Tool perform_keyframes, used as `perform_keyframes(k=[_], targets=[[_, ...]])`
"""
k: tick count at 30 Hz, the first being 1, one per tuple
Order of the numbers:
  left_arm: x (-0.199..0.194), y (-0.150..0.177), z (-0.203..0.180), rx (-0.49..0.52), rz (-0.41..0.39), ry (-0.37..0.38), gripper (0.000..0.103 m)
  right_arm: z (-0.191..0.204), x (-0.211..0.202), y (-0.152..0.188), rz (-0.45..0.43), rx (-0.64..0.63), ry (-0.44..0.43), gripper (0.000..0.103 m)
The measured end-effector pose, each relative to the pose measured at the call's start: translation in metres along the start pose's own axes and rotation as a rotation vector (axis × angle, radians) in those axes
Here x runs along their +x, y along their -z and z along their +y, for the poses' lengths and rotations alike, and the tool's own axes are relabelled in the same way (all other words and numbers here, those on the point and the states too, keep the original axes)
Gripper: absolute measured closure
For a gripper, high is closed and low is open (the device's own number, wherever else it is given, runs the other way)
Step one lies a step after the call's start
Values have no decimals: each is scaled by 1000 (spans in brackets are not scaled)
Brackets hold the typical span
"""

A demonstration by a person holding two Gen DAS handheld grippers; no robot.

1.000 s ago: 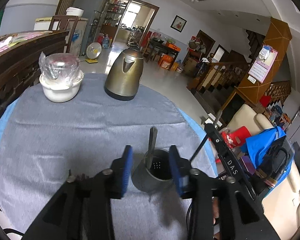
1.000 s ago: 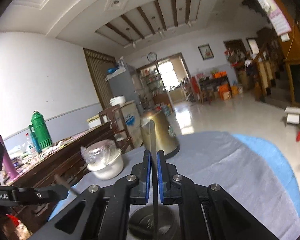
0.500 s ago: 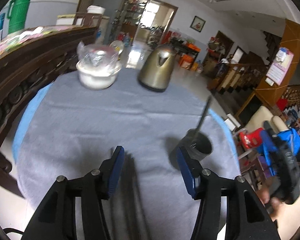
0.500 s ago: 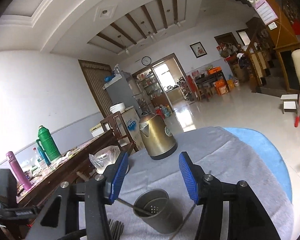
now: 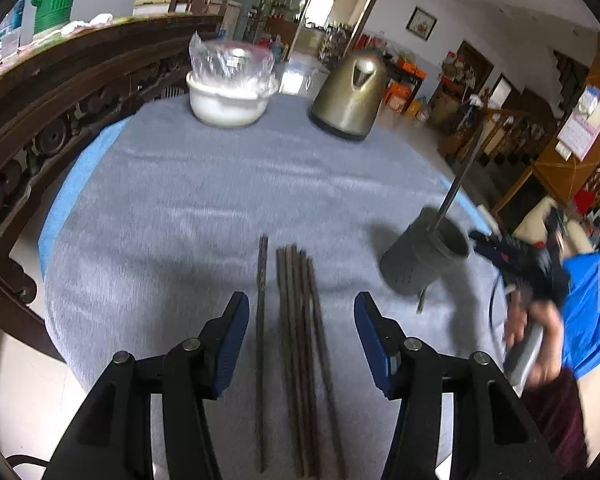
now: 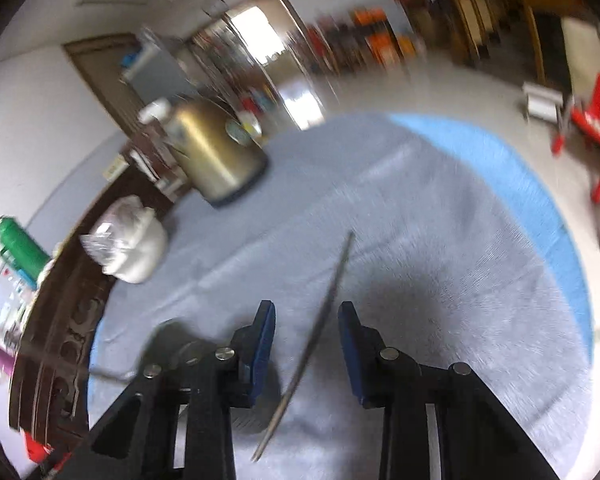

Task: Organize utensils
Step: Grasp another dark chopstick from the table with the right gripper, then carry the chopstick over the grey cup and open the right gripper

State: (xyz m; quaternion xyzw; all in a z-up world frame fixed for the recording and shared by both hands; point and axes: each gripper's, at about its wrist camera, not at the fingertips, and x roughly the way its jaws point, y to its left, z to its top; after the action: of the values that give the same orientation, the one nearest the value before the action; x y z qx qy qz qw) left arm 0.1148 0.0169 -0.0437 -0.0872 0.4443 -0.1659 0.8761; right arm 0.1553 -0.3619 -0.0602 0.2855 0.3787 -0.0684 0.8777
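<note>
L claw released over chopsticks; only R cam shows R claw closing, lone chopstick between, untouched.

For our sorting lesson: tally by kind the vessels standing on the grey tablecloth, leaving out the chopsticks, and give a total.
Kettle: 1
White bowl, covered with a plastic bag: 1
Utensil holder: 1
Total: 3
</note>
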Motion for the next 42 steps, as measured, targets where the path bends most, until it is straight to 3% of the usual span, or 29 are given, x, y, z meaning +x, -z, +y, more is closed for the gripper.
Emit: perform_keyframes(k=[4, 13, 17, 21, 25, 31, 38, 42], targets=[[13, 12, 9, 6, 58, -19, 47, -16, 45, -19, 114, 85, 32, 76], [24, 8, 27, -17, 90, -42, 47, -14, 92, -44, 181, 133, 165, 78], [27, 6, 26, -14, 94, -38, 47, -3, 102, -53, 185, 80, 237, 80], [31, 7, 23, -14, 110, -38, 47, 16, 112, -58, 215, -53, 364, 93], [27, 7, 22, -23, 109, -36, 47, 14, 104, -55, 217, -97, 327, 96], [20, 7, 20, -23, 98, -38, 47, -5, 42, -41, 52, -55, 145, 97], [12, 10, 5, 3, 85, -22, 47, 14, -80, -15, -321, -129, -119, 97], [7, 13, 1, 9, 80, -24, 47, 43, -127, -8, -477, -167, -174, 97]])
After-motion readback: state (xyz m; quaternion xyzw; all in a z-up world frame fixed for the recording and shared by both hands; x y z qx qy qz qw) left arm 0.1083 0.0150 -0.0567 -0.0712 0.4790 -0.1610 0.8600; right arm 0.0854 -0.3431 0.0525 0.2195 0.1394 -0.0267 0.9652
